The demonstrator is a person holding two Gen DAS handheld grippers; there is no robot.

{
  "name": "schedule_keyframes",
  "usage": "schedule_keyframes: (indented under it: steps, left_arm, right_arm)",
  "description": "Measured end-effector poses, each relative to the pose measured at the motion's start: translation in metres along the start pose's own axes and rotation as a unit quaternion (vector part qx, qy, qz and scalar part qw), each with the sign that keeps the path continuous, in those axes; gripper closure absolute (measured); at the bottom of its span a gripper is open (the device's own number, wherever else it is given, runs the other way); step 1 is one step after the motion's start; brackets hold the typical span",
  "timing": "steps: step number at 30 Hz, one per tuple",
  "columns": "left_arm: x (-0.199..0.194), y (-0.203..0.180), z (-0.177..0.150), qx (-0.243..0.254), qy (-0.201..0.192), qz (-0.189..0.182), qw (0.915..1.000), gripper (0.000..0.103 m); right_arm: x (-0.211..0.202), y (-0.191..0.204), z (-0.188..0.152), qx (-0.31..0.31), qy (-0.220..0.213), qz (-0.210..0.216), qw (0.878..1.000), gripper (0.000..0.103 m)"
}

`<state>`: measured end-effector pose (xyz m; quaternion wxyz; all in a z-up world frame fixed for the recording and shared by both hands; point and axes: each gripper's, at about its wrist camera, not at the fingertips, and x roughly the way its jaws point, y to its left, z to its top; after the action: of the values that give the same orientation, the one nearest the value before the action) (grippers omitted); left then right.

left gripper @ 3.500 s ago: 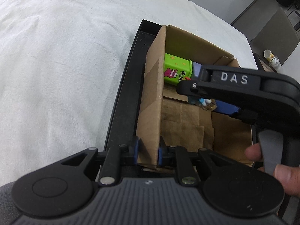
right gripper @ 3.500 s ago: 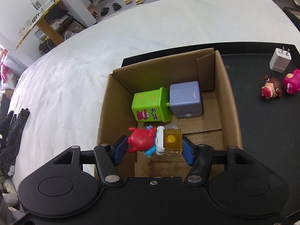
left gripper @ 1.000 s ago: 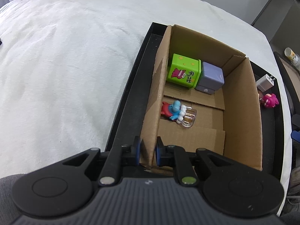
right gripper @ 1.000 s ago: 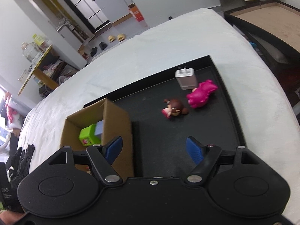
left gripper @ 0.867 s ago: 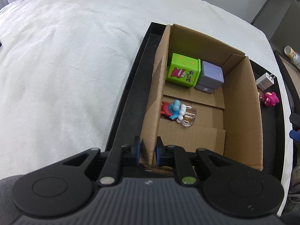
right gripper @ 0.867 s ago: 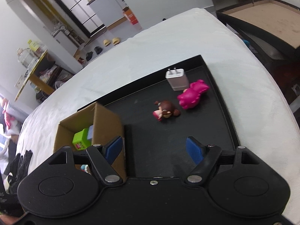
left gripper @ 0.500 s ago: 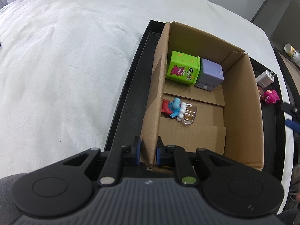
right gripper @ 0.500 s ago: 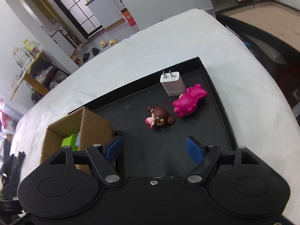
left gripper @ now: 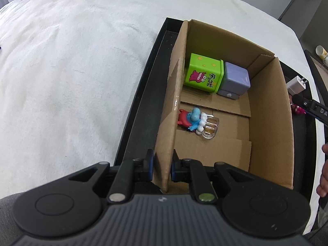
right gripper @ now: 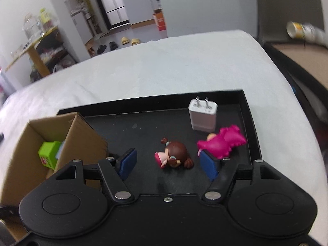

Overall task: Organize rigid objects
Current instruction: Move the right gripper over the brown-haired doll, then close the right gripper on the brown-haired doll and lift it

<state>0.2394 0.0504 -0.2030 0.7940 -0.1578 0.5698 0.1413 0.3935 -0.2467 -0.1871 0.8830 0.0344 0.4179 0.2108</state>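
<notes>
On the black tray (right gripper: 143,127), the right gripper (right gripper: 167,161) has just been narrowing around the brown-haired doll (right gripper: 174,156) — pads not touching yet. Next: drop lower, squeeze, carry it to the cardboard box (left gripper: 270,110), whose near-left wall the left gripper (left gripper: 162,167) clamps. Pink figure (right gripper: 223,140) crowds the right pad (right gripper: 207,165) — left side's clear.

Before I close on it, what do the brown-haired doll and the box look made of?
Brown-haired doll: probably hard moulded plastic or vinyl; smooth, glossy, solid-coloured hair. Box: corrugated cardboard, matte brown, with folded flaps and a raw cut edge.
</notes>
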Motion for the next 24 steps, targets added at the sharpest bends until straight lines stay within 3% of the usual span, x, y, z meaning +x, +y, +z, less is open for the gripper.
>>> schedule_keyframes:
  steps: [15, 18, 21, 24]
  left_arm:
    - [0.006, -0.003, 0.003, 0.007, 0.009, 0.008, 0.9999, 0.089]
    - [0.007, -0.004, 0.003, 0.009, 0.01, 0.009, 0.9999, 0.089]
    - [0.008, -0.005, 0.003, 0.011, 0.008, 0.01, 0.9999, 0.089]
    - [0.007, -0.004, 0.002, 0.012, 0.008, 0.009, 0.9999, 0.089]
  right_arm:
    - [0.026, 0.016, -0.006, -0.079, 0.005, -0.031, 0.996, 0.041]
    - [0.028, 0.016, -0.005, -0.082, 0.004, -0.036, 0.996, 0.047]
    - [0.029, 0.015, -0.006, -0.078, 0.01, -0.034, 0.996, 0.059]
    - [0.028, 0.017, -0.008, -0.08, 0.012, -0.036, 0.996, 0.059]
